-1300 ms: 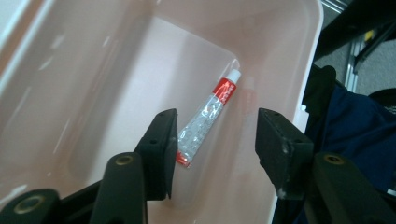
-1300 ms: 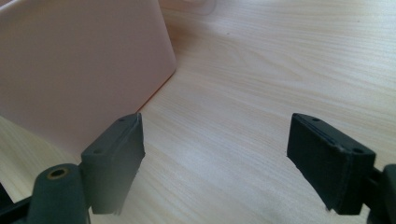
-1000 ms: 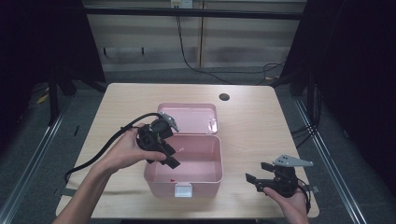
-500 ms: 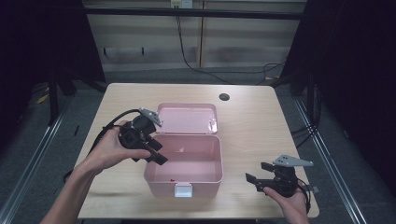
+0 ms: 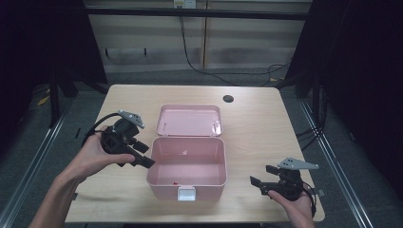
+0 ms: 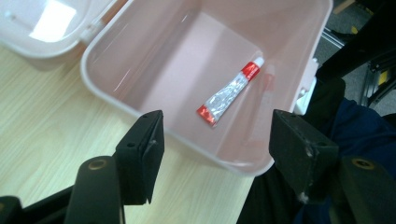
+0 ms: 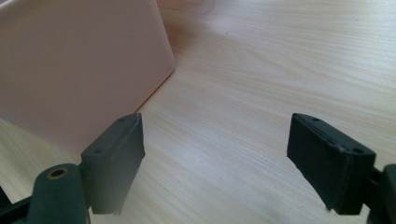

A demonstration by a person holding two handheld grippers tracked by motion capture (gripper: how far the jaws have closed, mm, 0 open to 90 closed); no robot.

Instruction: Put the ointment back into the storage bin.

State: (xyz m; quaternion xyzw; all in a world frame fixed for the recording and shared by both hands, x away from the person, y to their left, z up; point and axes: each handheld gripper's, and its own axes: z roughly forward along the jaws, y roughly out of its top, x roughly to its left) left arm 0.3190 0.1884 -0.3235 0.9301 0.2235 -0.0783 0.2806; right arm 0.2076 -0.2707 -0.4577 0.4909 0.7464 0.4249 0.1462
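Observation:
An open pink plastic box [image 5: 186,178] stands mid-table, its lid [image 5: 190,119] laid back flat behind it. Inside lies a small silver and red tube [image 6: 229,93], glimpsed as a red speck [image 5: 176,182] in the high view. My left gripper [image 5: 145,154] hovers just off the box's left wall, tilted down toward the inside. Its jaws have just been opening and stand open with nothing between them [image 6: 215,135]. My right gripper [image 5: 261,175] rests low near the table's front right, open and empty [image 7: 217,154], pointing at the box's right wall [image 7: 79,70].
The light wooden table [image 5: 266,128] has a dark cable hole [image 5: 228,99] at the back. A white latch [image 5: 186,193] hangs on the box's front. Black cable [image 5: 97,126] trails from the left gripper. Dark floor and metal rails surround the table.
The left gripper has moved left, from over the box's left part to just outside its left wall, and its jaws have spread wider. The right gripper has stayed still.

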